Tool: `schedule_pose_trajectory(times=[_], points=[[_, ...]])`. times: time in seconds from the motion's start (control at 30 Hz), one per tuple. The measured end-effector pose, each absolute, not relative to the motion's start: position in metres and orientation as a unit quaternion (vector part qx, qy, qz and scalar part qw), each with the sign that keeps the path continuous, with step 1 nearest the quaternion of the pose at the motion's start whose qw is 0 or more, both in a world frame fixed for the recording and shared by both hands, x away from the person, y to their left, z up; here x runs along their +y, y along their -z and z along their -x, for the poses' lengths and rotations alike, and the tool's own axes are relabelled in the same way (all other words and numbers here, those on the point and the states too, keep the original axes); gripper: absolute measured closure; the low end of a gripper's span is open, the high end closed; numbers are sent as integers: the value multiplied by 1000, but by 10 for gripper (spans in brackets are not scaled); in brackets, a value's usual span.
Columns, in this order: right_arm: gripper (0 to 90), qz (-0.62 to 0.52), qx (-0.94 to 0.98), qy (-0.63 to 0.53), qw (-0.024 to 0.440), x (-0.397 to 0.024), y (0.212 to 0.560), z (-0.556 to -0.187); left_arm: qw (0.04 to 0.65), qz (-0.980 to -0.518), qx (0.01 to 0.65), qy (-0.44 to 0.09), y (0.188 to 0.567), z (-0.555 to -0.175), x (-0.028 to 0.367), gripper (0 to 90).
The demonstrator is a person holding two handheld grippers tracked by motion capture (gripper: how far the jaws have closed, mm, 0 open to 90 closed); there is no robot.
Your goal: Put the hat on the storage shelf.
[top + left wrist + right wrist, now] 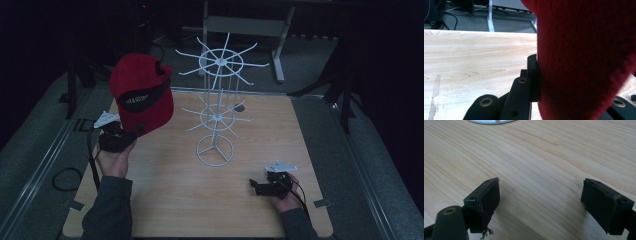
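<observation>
The left gripper (131,134) is clamped on the lower edge of a red cap (141,93), which it holds up in the air to the left of the white wire rack (216,107) and above the desk (165,200); in the left gripper view one black pad presses flat against the red cloth (584,62). The right gripper (256,186) rests low on the desk, to the right of the rack's ring foot (214,151), with its jaws wide apart and nothing between them. The grip is on one thin bit of soft cloth, so the cap could slip out or swing and droop as it nears the rack. The rack is light wire on a small foot, and its thin arms stick out all round in two tiers (220,62); a push from the cap or gripper could likely tip it or slide it, and the cloth might snag on a wrong arm. The lower tier (217,118) juts toward the cap's side and stands in the way of a low approach. Behind the desk, beyond the rack, a grey frame (245,26) stands on the floor, well apart.
</observation>
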State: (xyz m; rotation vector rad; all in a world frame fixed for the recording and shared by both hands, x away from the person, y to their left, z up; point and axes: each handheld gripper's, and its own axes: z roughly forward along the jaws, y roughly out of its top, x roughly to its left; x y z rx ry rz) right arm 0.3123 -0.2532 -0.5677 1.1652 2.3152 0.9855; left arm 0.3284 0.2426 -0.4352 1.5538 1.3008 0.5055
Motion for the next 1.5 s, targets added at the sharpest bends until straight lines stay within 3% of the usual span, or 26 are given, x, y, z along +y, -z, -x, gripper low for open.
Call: schedule_pose_trajectory(times=[1.5], points=[[153, -413, 821, -350, 184, -253, 568, -313, 533, -630, 519, -222, 396, -329, 236, 852]])
